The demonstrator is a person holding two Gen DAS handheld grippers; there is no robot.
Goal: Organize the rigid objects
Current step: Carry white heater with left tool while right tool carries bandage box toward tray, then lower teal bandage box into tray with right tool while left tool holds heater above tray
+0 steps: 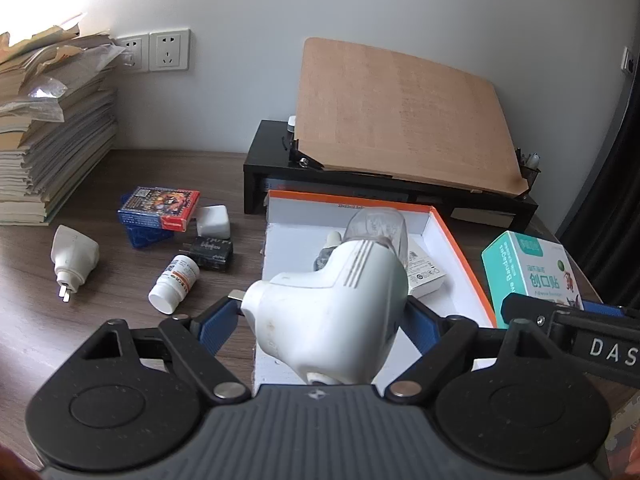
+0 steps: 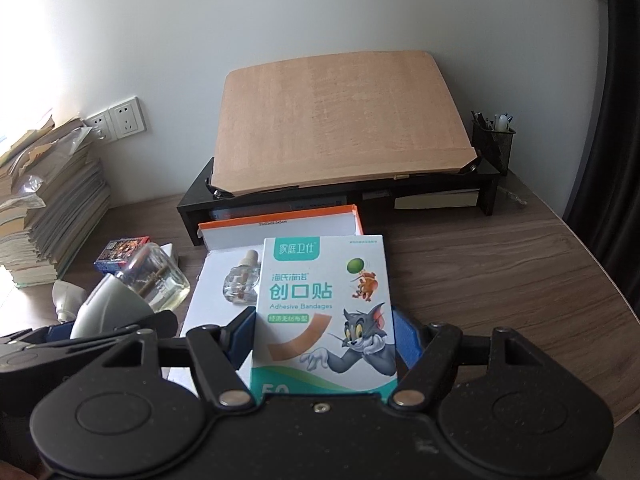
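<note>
My left gripper (image 1: 320, 320) is shut on a white plug-in vaporizer (image 1: 332, 304) with a clear liquid bottle (image 1: 376, 224) at its far end. It hangs over the near left part of an open white box with an orange rim (image 1: 452, 236). In the right wrist view the same vaporizer (image 2: 108, 308) shows at the left. My right gripper (image 2: 326, 334) is shut on an upright teal-and-white bandage box (image 2: 324, 300), held above the near edge of the orange-rimmed box (image 2: 280, 224). Inside that box lie a small clear bottle (image 2: 240, 284) and a white carton (image 1: 424, 276).
Loose on the wooden table at the left are a white plug adapter (image 1: 74, 256), a pill bottle (image 1: 174, 284), a black charger (image 1: 210, 254), a white cube charger (image 1: 214, 222) and card boxes (image 1: 160, 208). A book stack (image 1: 52, 140) stands far left. Behind is a black riser (image 1: 272, 160) bearing a wooden board (image 1: 400, 112).
</note>
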